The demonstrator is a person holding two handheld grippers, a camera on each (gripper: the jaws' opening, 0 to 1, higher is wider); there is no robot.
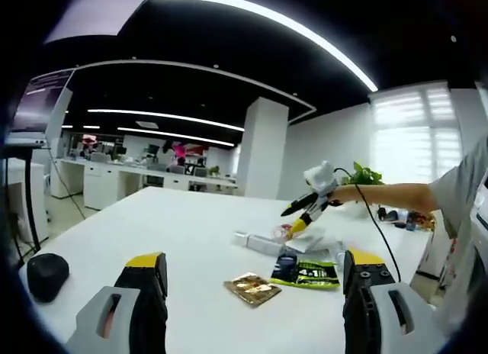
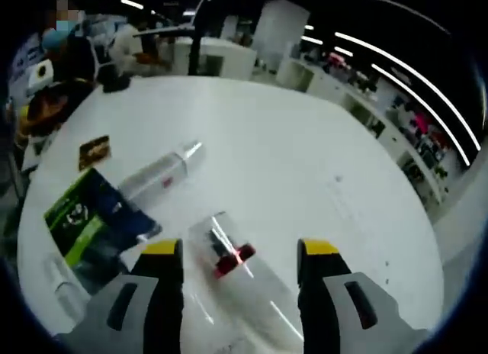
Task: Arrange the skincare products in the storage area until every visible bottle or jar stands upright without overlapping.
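A clear bottle with a red band (image 2: 231, 259) lies on its side on the white table (image 2: 305, 156), between the spread jaws of my right gripper (image 2: 241, 251), which is open and not touching it. A second clear bottle (image 2: 158, 173) with a pale cap lies flat further out, to the left. In the left gripper view, a hand holds the right gripper (image 1: 296, 224) low over the lying bottles (image 1: 263, 242). My left gripper (image 1: 255, 260) stands open above the table's near part, with nothing between its jaws.
A green and black packet (image 1: 305, 271) (image 2: 82, 217) and a small brown sachet (image 1: 253, 288) (image 2: 94, 150) lie flat near the bottles. A black mouse-like object (image 1: 47, 275) sits at the table's left. A potted plant (image 1: 364, 175) stands behind the person's arm.
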